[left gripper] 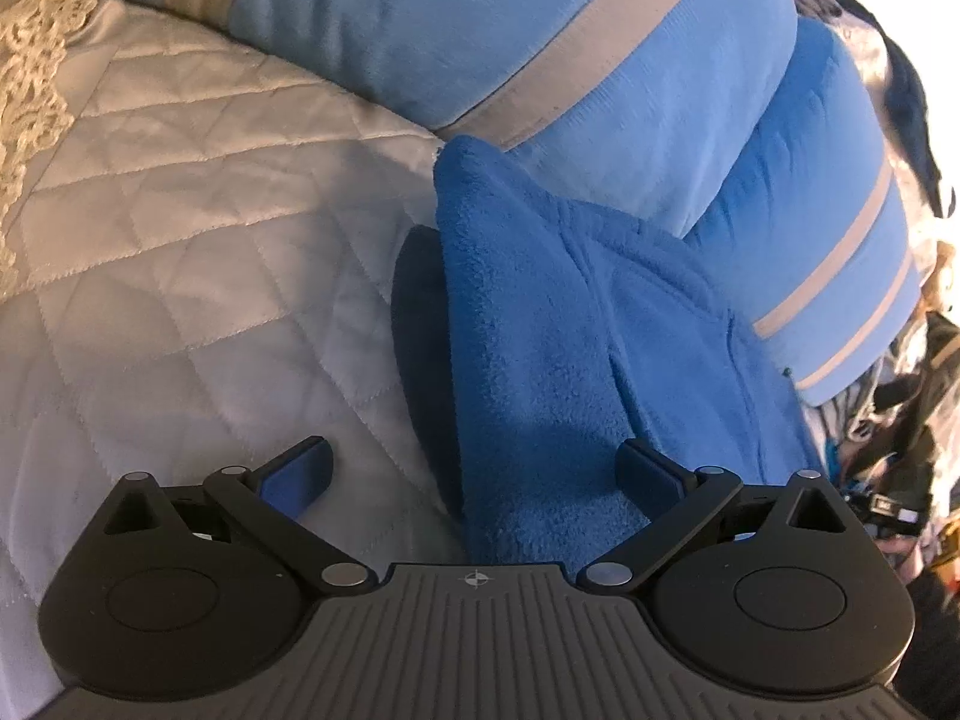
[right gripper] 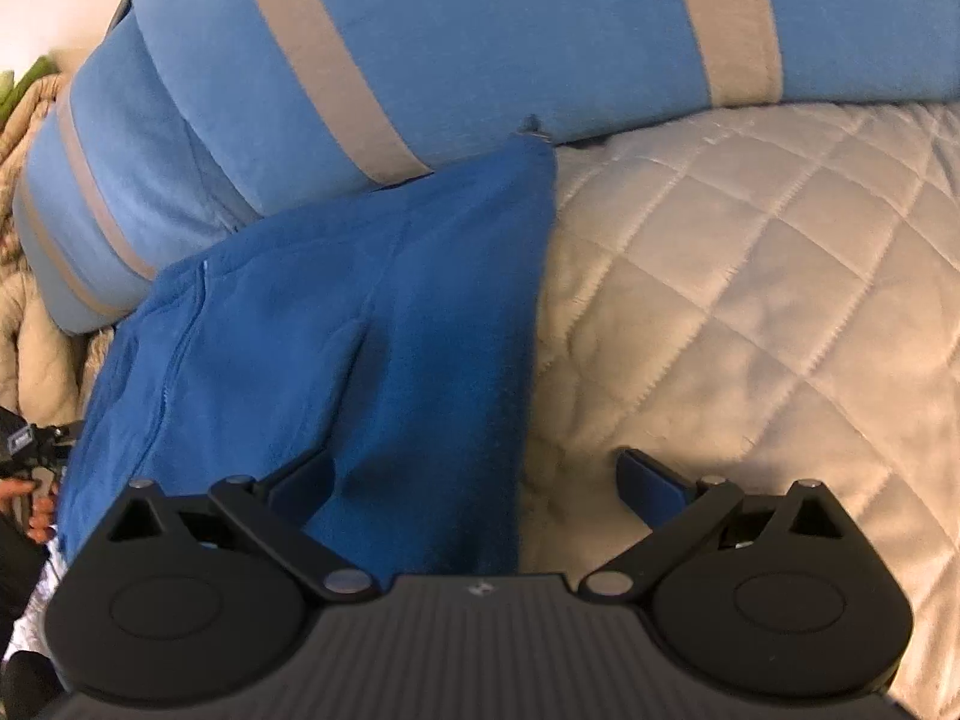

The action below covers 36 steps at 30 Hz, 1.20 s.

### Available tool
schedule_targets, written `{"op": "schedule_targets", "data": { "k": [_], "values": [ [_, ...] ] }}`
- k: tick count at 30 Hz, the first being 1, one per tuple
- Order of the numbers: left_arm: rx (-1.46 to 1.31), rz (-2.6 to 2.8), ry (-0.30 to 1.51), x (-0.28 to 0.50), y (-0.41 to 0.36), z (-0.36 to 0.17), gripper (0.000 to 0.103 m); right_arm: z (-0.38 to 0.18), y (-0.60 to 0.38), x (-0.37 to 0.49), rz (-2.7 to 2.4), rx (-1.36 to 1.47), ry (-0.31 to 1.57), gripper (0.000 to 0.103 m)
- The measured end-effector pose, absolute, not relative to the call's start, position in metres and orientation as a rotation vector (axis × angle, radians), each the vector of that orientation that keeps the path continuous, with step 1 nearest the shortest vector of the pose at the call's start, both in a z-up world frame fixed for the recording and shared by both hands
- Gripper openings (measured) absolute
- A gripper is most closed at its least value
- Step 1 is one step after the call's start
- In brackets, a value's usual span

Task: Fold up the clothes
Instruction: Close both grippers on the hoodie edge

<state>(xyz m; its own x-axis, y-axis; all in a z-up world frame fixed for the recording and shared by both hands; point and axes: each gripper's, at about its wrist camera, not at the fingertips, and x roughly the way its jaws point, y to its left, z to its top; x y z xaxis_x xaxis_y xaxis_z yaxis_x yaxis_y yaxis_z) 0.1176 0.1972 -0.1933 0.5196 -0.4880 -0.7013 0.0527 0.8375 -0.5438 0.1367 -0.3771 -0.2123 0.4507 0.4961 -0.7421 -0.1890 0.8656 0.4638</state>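
Nearest the left wrist camera, the left hand-held gripper (left gripper: 477, 471) has its jaws spread wide, and a fold of the blue fleece (left gripper: 558, 348) runs between them. The right-side finger (left gripper: 651, 474) touches the cloth; the left-side one hangs over the bed (left gripper: 180, 252), clear of the fleece.

The right hand-held gripper (right gripper: 477, 477) is spread just as wide. Its left-side finger (right gripper: 303, 483) lies on the fleece (right gripper: 336, 324), while the other finger sits above bare quilt, and the garment's right edge passes between them.

The bed is covered by a pale, diamond-stitched quilt. A strip of cream lace (left gripper: 30, 90) lies at its far left edge in the left view. Along the far side rest light-blue cushions (left gripper: 480, 42) with grey-beige stripes, one stacked beside another. Beyond them, at the right rim of the left view, is a dim jumble of dark things, too blurred to tell apart. At the left rim of the right view a rumpled beige cover (right gripper: 30, 312) shows, and lower down a hand (right gripper: 39, 513) by some dark gear.

The fleece lies on the quilt with its long axis running near to far. Its far end narrows to a corner that reaches the cushions (right gripper: 420, 30). A seam runs along its length.
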Motion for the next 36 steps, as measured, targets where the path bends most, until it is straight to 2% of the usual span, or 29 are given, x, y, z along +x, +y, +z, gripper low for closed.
{"op": "schedule_targets", "data": {
  "k": [9, 12, 19, 25, 27, 29, 30, 31, 32, 33, 34, 36],
  "values": [
    [-0.525, -0.325, 0.961, 0.117, 0.199, -0.195, 0.103, -0.218, -0.355, 0.141, 0.445, 0.278, 0.988, 0.102],
    [-0.535, -0.353, 0.967, 0.121, 0.198, -0.195, 0.103, -0.219, -0.36, 0.146, 0.484, 0.336, 1.003, 0.102],
    [-0.769, -0.524, 1.018, 0.139, 0.205, -0.21, 0.103, -0.228, -0.37, 0.155, 0.605, 0.503, 1.044, 0.101],
    [-0.786, -0.514, 0.998, 0.138, 0.201, -0.215, 0.101, -0.241, -0.376, 0.159, 0.706, 0.649, 1.035, 0.1],
    [-0.792, -0.511, 0.991, 0.138, 0.2, -0.217, 0.094, -0.243, -0.373, 0.16, 0.71, 0.642, 1.036, 0.1],
    [-0.795, -0.486, 0.997, 0.137, 0.203, -0.218, 0.067, -0.242, -0.372, 0.161, 0.707, 0.636, 1.037, 0.096],
    [-0.8, -0.471, 1.002, 0.137, 0.206, -0.219, 0.065, -0.242, -0.372, 0.162, 0.699, 0.637, 1.04, 0.094],
    [-0.818, -0.473, 1.001, 0.136, 0.209, -0.219, 0.058, -0.243, -0.371, 0.163, 0.685, 0.64, 1.044, 0.085],
    [-0.833, -0.477, 1.0, 0.135, 0.211, -0.221, 0.051, -0.243, -0.372, 0.164, 0.666, 0.64, 1.05, 0.071],
    [-0.846, -0.482, 0.998, 0.133, 0.212, -0.222, 0.048, -0.244, -0.374, 0.164, 0.653, 0.644, 1.057, 0.064],
    [-0.851, -0.488, 0.995, 0.133, 0.211, -0.221, 0.038, -0.245, -0.375, 0.164, 0.643, 0.649, 1.063, 0.056],
    [-0.841, -0.493, 0.988, 0.131, 0.209, -0.218, 0.031, -0.245, -0.377, 0.163, 0.633, 0.652, 1.068, 0.044]
  ]
}}
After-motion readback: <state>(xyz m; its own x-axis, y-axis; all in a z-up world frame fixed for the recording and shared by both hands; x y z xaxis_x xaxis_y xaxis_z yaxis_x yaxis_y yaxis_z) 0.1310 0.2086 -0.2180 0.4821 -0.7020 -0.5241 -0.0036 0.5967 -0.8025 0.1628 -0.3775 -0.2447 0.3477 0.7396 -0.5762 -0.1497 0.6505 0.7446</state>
